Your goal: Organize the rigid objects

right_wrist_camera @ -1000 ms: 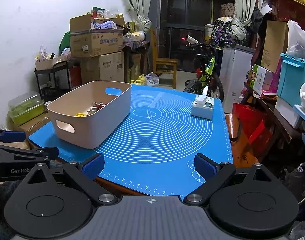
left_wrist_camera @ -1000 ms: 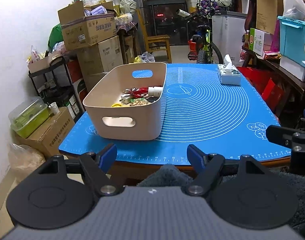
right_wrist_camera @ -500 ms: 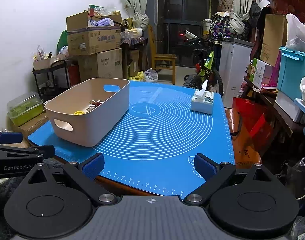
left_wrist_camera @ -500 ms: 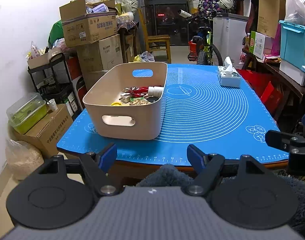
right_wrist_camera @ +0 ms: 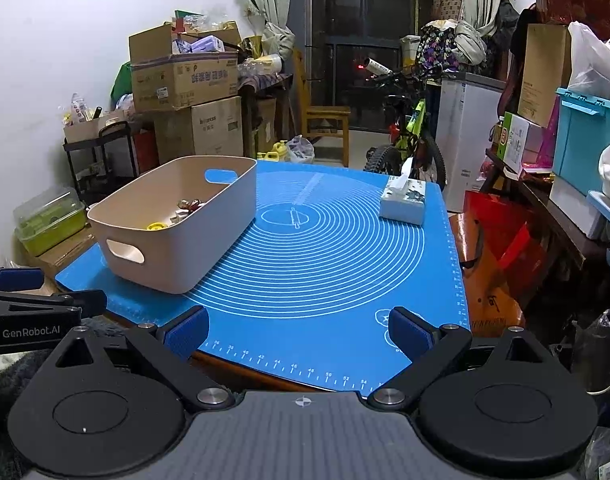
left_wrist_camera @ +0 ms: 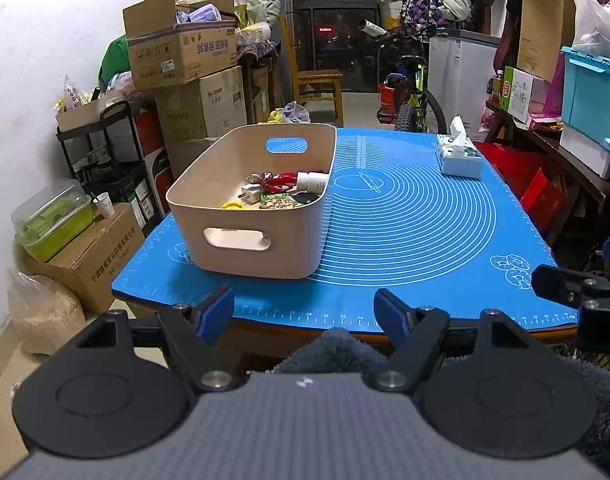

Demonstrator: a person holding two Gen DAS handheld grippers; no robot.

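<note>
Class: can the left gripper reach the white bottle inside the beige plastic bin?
Probably yes: the left gripper is open, the beige plastic bin is open-topped, and the white bottle lies uncovered against its right wall.

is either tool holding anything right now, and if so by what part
Nothing is held. The left tool and right tool are both open with nothing between them.

One beige bin (left_wrist_camera: 261, 216), one tissue box (left_wrist_camera: 459, 158), one blue mat (left_wrist_camera: 417, 232)

Both wrist views look forward and slightly downward from just off the worktop's (left_wrist_camera: 265, 326) near edge, left view facing the beige bin (left_wrist_camera: 261, 248), right view further right; both share the blue mat (right_wrist_camera: 325, 280) and tissue box (right_wrist_camera: 403, 204).
</note>
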